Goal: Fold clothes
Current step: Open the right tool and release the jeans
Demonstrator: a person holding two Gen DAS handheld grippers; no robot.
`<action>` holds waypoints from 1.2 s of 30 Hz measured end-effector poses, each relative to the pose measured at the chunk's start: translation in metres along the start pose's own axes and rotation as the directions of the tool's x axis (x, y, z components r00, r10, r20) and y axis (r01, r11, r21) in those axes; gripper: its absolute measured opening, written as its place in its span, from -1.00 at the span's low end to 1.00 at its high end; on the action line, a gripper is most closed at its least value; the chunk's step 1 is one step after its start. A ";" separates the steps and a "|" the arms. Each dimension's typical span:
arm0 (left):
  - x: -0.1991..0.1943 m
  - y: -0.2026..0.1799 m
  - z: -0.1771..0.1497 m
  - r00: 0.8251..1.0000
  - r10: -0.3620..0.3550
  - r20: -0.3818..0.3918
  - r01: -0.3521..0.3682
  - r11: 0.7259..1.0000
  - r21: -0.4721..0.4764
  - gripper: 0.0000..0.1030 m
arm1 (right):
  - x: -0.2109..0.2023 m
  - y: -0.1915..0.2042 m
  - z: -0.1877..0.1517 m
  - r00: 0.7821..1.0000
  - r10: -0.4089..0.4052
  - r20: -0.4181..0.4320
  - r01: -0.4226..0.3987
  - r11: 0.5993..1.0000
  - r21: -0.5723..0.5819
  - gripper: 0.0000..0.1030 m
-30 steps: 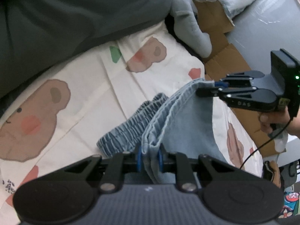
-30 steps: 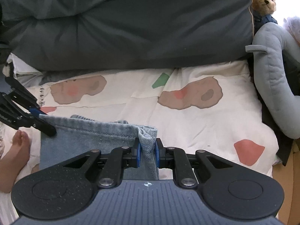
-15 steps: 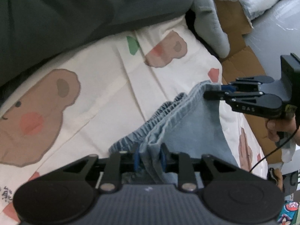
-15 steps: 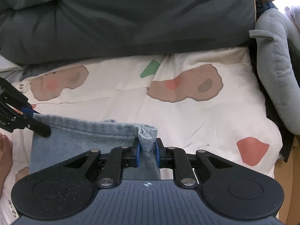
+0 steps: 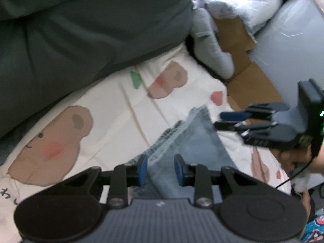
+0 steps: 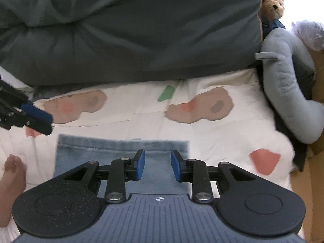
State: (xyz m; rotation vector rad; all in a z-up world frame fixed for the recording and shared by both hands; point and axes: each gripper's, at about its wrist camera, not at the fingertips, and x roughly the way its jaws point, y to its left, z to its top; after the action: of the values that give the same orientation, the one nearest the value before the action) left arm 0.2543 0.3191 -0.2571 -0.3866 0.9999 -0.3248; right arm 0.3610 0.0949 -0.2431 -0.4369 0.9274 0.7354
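Both claws (image 6: 157,165) parted above flat denim garment (image 6: 121,151)

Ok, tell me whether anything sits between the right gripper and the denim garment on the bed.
Nothing visible does. The right gripper hovers open directly over the folded light-blue denim garment, which lies flat on the bear-print sheet.

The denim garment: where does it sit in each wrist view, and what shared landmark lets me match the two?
Left wrist: denim garment low centre, running up from between the open left gripper fingers.
Right wrist: denim garment lying flat, lower centre-left, behind the open right gripper.
Shared landmark: the green patch on the bear-print sheet.
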 end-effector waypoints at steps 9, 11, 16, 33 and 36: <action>0.032 -0.011 -0.013 1.000 0.009 -0.005 -0.008 0.998 0.055 -0.74 | 0.027 0.019 -0.016 0.999 0.041 0.026 -0.043 0.996 0.080 -0.35; 0.038 -0.008 -0.015 1.000 0.028 -0.009 -0.028 0.998 0.055 -0.77 | 0.033 0.022 -0.016 0.999 0.038 0.030 -0.040 0.996 0.079 -0.35; 0.050 0.000 -0.020 0.999 0.038 -0.009 -0.037 0.998 0.050 -0.83 | 0.054 0.024 -0.015 1.000 0.022 0.007 -0.023 0.997 0.072 -0.35; 0.085 0.023 -0.037 0.998 0.060 0.004 -0.060 0.994 0.086 -0.94 | 0.104 0.021 -0.018 1.000 0.030 -0.002 -0.030 0.989 0.148 -0.35; 0.082 0.025 -0.037 0.998 0.053 0.013 -0.054 0.996 0.066 -0.95 | 0.106 0.023 -0.019 1.000 0.020 0.009 -0.021 0.986 0.164 -0.35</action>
State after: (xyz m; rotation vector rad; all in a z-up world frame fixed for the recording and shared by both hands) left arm 0.2658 0.2993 -0.3472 -0.3009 0.9839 -0.3059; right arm 0.3747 0.1391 -0.3434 -0.2795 0.9785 0.6732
